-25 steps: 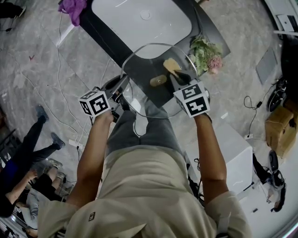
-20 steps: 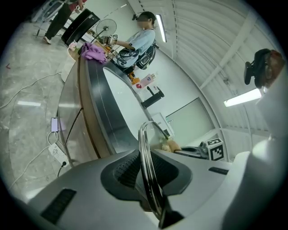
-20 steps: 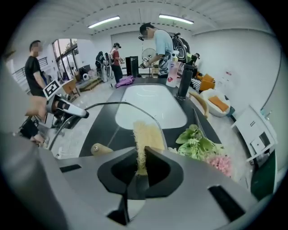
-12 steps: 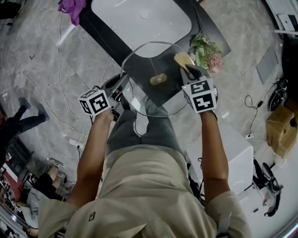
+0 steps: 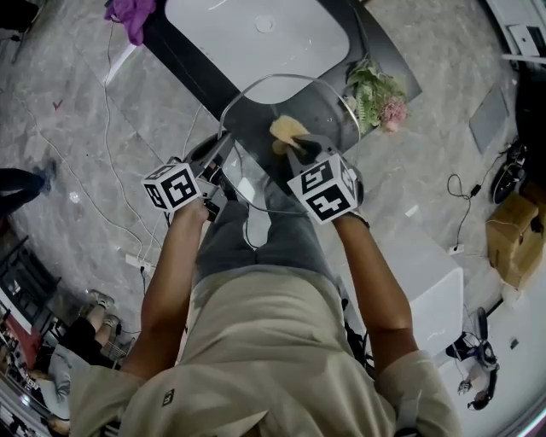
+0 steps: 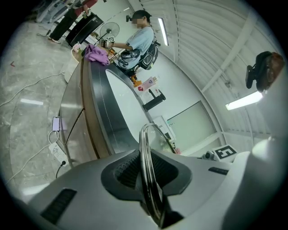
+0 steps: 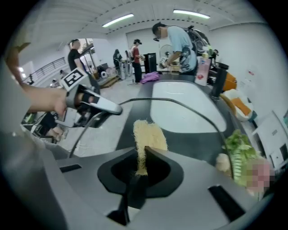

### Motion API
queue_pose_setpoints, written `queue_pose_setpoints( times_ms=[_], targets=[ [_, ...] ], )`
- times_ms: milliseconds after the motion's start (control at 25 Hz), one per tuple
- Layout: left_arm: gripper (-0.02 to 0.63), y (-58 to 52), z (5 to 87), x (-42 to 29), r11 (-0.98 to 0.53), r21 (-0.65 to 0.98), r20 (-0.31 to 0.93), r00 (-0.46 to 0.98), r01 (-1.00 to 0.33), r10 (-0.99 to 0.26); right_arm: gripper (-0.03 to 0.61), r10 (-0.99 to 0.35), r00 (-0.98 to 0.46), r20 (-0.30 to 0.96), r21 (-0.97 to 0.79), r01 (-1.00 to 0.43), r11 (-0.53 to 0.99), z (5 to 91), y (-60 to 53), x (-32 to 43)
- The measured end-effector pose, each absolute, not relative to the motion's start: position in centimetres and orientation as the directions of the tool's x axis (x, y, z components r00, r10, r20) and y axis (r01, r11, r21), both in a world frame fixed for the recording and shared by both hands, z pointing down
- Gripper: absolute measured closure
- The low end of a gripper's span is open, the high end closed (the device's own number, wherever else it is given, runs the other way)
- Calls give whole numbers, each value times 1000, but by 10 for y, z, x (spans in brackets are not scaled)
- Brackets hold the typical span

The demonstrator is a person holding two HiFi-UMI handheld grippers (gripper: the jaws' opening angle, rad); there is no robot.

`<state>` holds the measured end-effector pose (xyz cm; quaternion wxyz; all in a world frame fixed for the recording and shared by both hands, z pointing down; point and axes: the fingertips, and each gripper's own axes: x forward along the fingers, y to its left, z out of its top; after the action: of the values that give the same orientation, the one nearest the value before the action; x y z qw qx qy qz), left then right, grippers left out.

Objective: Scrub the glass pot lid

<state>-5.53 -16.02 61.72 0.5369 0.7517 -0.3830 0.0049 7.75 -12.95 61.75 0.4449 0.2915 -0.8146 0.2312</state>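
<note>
The glass pot lid (image 5: 256,111), a clear disc with a metal rim, is held tilted above the counter's edge. My left gripper (image 5: 220,175) is shut on its near-left rim. In the left gripper view the lid's rim (image 6: 145,148) runs edge-on between the pads of the left gripper (image 6: 150,179). My right gripper (image 5: 300,152) is shut on a yellow fibrous scrub pad (image 5: 287,131), which lies against the lid's middle. In the right gripper view the scrub pad (image 7: 146,134) sticks up out of the right gripper (image 7: 143,161), with the lid's rim (image 7: 198,112) arching behind it. The left gripper (image 7: 96,110) shows there at the left.
Under the lid is a dark counter (image 5: 183,64) with a white sink basin (image 5: 256,34). A purple cloth (image 5: 128,13) lies at its far left and a bunch of flowers (image 5: 380,94) at its right. Cables cross the floor (image 5: 102,111). People (image 7: 177,40) stand at the counter's far end.
My right gripper carried the scrub pad out to the lid's far right edge, then swept it back left to the lid's middle. The left gripper and the lid stayed put.
</note>
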Motion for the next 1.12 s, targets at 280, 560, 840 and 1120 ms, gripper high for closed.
queue_pose_setpoints(
  times_ms=[280,560,840,1120],
  targets=[
    [546,-162,616,-56,-104,807,419,688,-581,-592,537,-5,-624,781,-296,-378,877,596,-41,-36],
    [546,-162,617,-56,-101,810,417,689,-577,-592,537,10,-615,789,-317,-393,863,598,-42,-24],
    [545,-162,618,-55,-107,810,418,695,-577,-585,537,5,-600,800,-320,-419,850,603,-43,-9],
    [545,-162,618,-56,-111,809,418,698,-577,-581,537,-41,-518,855,-283,-529,800,615,-60,55]
  ],
)
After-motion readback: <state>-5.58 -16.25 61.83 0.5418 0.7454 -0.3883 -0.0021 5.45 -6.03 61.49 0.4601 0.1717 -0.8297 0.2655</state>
